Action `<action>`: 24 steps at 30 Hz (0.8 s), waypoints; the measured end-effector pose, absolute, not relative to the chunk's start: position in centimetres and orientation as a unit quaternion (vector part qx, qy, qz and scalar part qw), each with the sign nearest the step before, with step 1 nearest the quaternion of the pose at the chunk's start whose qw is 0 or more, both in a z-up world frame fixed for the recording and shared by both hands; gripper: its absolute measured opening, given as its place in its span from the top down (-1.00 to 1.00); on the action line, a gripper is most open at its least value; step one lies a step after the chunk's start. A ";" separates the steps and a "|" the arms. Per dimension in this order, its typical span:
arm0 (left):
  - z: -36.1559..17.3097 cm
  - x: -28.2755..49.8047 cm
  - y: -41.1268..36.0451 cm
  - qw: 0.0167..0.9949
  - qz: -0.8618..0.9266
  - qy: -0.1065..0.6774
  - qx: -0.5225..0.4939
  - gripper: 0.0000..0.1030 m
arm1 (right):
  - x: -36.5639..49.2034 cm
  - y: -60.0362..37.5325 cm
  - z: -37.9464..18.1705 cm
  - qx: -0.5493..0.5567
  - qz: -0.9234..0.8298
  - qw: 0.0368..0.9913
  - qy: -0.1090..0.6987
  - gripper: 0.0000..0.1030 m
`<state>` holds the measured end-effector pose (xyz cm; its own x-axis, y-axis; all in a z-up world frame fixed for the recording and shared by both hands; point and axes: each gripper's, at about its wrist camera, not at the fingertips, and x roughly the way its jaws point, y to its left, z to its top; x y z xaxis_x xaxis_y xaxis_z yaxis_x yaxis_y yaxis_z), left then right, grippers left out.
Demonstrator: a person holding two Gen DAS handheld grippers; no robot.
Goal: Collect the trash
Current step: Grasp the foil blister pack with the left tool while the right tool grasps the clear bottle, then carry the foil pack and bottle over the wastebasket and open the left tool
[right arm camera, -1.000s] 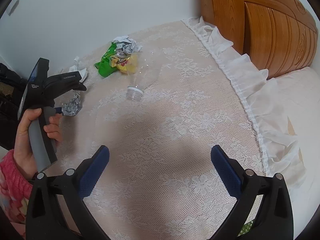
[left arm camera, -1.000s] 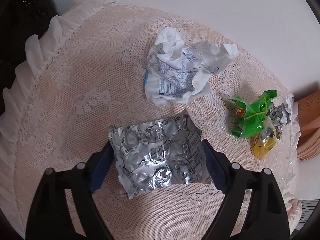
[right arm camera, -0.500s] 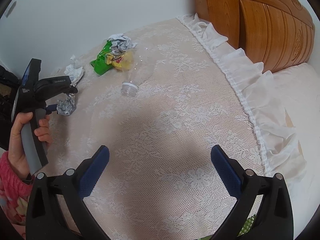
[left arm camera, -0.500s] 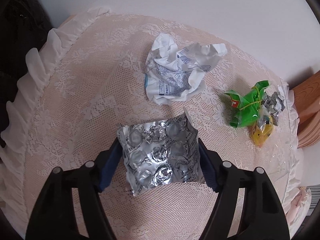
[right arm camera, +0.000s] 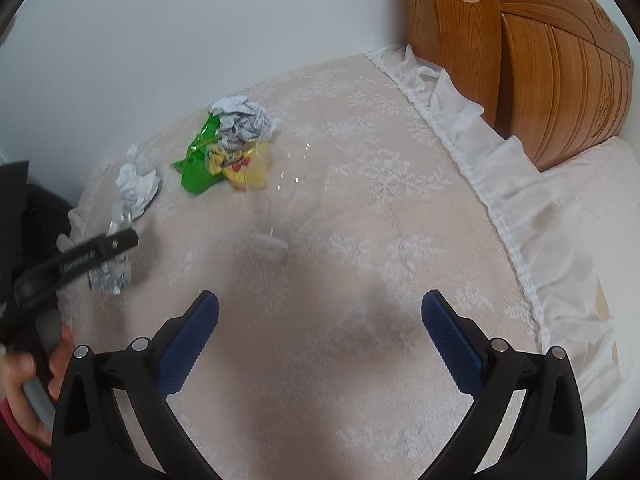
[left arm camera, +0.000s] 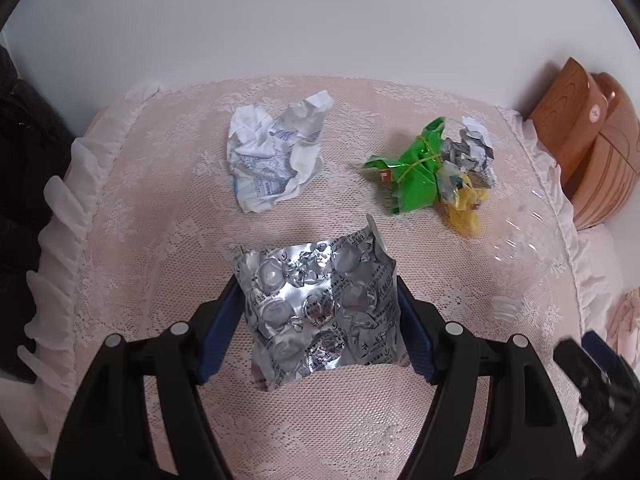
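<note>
Your left claw (left arm camera: pixel 318 312) pinching foil blister pack (left arm camera: pixel 320 304) above the lace bedspread (left arm camera: pixel 168 208), your right claw (right arm camera: pixel 320 340) spread wide, nothing between, crumpled paper (left arm camera: pixel 276 160) and green wrapper (left arm camera: pixel 412 172) far.

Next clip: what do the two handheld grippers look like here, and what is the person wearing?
Both the left gripper and the right gripper have glossy black forked arms with silver rivets and ridged blue pads. In the right wrist view the left tool shows white lettering and a grey handle. The sleeve is pink-red, blurred.
</note>
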<state>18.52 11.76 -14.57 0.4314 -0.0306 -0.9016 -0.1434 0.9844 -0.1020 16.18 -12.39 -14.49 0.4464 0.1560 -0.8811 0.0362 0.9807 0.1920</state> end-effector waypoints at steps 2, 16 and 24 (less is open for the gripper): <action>-14.5 18.4 11.3 0.842 0.025 0.533 -0.077 -0.35 | 18.7 -11.8 -15.5 0.098 0.019 0.840 0.534 -0.95; -14.6 18.8 11.6 0.847 0.008 0.530 -0.049 -0.35 | 23.7 -8.0 -18.8 0.034 -0.007 0.832 0.554 -0.20; -13.5 16.7 9.7 0.851 -0.027 0.524 -0.034 -0.35 | 18.9 -9.8 -15.8 0.042 0.000 0.846 0.532 -0.20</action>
